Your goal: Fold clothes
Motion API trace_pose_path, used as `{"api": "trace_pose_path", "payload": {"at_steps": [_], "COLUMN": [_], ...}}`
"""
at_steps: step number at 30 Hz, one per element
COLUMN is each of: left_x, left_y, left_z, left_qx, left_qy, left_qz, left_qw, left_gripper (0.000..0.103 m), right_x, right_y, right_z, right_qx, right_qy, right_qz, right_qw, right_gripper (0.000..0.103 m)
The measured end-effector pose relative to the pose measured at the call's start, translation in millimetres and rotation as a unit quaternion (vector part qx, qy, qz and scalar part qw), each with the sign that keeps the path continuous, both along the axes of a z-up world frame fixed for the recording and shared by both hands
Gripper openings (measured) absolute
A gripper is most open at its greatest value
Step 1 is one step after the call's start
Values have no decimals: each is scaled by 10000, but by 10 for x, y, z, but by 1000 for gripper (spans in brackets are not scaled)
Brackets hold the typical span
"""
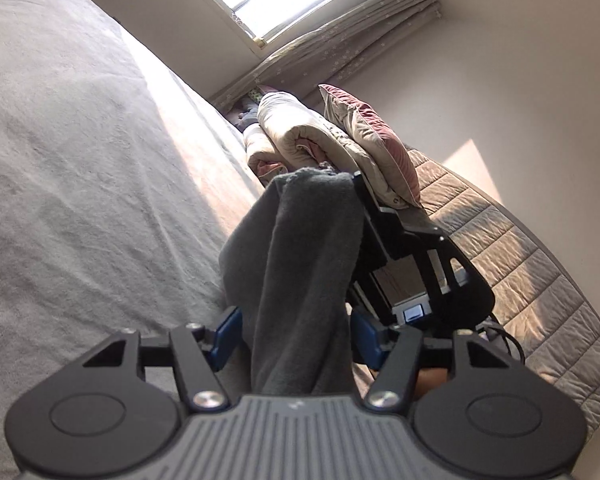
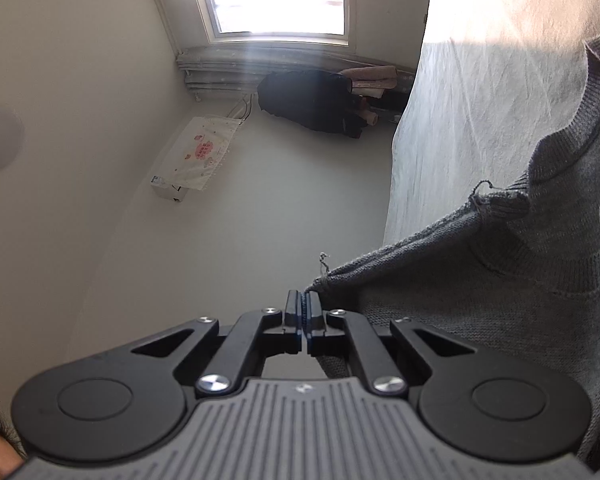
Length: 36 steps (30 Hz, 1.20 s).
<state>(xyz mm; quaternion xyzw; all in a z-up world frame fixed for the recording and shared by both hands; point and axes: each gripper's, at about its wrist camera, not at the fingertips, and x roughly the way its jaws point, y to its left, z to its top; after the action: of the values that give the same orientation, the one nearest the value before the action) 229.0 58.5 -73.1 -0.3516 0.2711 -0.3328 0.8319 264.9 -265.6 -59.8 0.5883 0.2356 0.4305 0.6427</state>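
Note:
A grey knit sweater stretches in a bunched strip between my two grippers above the bed. In the left wrist view it runs through my left gripper. The jaws stand partly apart, and the blue pads touch the bunch on both sides. The strip's far end hangs from my right gripper, whose black body shows behind the cloth. In the right wrist view my right gripper is shut on a frayed edge of the sweater, which spreads away to the right.
The grey bed sheet fills the left. A folded duvet and a pillow lie on a quilted pad by the wall. In the right wrist view, dark clothes are piled under the window.

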Motion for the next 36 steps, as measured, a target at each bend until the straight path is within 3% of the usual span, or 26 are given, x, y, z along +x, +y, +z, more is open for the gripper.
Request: {"api": "trace_pose_path", "payload": {"at_steps": [4, 5, 6, 8, 11, 18, 21, 23, 26, 31, 36], "left_x": [50, 49, 49, 84, 101, 13, 39, 72, 112, 225, 649], "left_y": [20, 6, 0, 21, 106, 404, 511, 556, 630, 796, 875], "left_z": [-43, -39, -47, -101, -164, -91, 40, 156, 346, 520, 618], "left_qx": [-43, -17, -22, -163, -242, -456, -164, 292, 1051, 1729, 2629], "left_qy": [160, 158, 196, 477, 855, 1200, 1279, 1251, 1094, 987, 934], "left_qz": [121, 118, 144, 313, 677, 1574, 1826, 2004, 2255, 2403, 2243], "left_qw": [9998, 9998, 9997, 9982, 9937, 9791, 9747, 9713, 9624, 9501, 9337], "left_gripper": [49, 44, 38, 9, 7, 5, 5, 3, 3, 3, 3], "right_x": [18, 24, 24, 30, 41, 58, 48, 31, 10, -30, -42], "right_y": [35, 50, 62, 85, 123, 195, 210, 208, 212, 247, 312], "right_z": [-11, -16, -18, -26, -54, -182, -169, -132, -96, -82, -122], "right_qx": [-34, -44, -60, -171, -393, -635, -866, -1173, -1535, -2012, -2332], "right_qy": [56, 74, 81, 88, 127, 253, 238, 202, 169, 151, 141], "right_qz": [-24, -27, -17, -16, -36, 33, 20, -93, -300, -514, -591], "right_qw": [10000, 10000, 9999, 9998, 9991, 9977, 9960, 9929, 9876, 9781, 9705], "right_gripper": [4, 4, 4, 5, 5, 5, 6, 13, 13, 13, 13]}}
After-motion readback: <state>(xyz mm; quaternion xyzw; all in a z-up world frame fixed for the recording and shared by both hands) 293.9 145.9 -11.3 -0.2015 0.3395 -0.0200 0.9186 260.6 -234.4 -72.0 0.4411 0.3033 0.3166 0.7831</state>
